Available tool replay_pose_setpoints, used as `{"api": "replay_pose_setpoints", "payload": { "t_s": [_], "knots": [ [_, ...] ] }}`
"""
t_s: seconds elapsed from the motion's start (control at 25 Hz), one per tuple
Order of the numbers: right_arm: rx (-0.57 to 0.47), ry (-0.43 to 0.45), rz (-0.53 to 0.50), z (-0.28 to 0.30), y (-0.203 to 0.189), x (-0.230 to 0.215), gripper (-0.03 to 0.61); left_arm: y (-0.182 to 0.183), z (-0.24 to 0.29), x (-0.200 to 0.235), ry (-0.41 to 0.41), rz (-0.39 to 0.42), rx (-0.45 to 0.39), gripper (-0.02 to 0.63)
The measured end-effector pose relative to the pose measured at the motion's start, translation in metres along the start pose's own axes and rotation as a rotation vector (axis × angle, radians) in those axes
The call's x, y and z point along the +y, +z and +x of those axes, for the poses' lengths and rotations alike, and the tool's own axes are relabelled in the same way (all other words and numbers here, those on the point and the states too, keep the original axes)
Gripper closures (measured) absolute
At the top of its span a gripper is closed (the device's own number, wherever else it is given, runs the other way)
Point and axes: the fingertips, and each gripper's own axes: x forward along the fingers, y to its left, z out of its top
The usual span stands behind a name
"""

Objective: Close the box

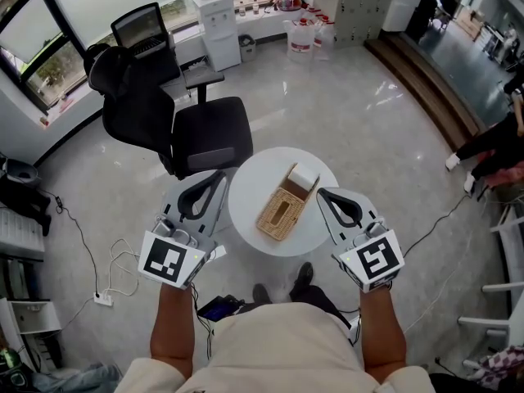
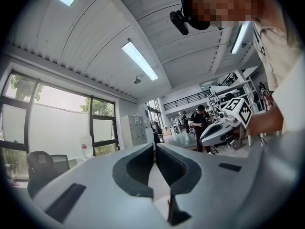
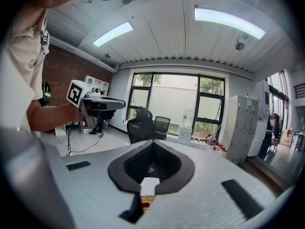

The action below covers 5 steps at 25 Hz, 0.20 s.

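A wicker box [image 1: 281, 211] lies on the small round white table [image 1: 246, 199], its white-lined lid [image 1: 302, 177] standing up at the far end. My left gripper [image 1: 219, 174] hangs at the table's left edge, jaws together and empty; its own view shows the tips meeting [image 2: 155, 147]. My right gripper [image 1: 321, 193] is at the table's right edge, just right of the box, jaws also together. In the right gripper view [image 3: 152, 144] the white lid [image 3: 149, 185] and some wicker [image 3: 147, 203] show through the gap below the tips. Neither gripper touches the box.
A black office chair [image 1: 176, 125] stands just behind the table on the left. A white cabinet [image 1: 219, 27] is by the window. Cables and a power strip [image 1: 102, 299] lie on the floor to the left. My shoes [image 1: 282, 289] are under the table's near edge.
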Motion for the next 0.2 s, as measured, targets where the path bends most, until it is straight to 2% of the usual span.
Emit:
{"api": "replay_pose_setpoints", "payload": {
  "t_s": [0.2],
  "knots": [
    [0.005,0.002,0.001,-0.0002,-0.0031,0.0025,0.588,-0.0025,-0.0011,-0.0055,-0.017,-0.008,-0.003,0.594]
  ]
}}
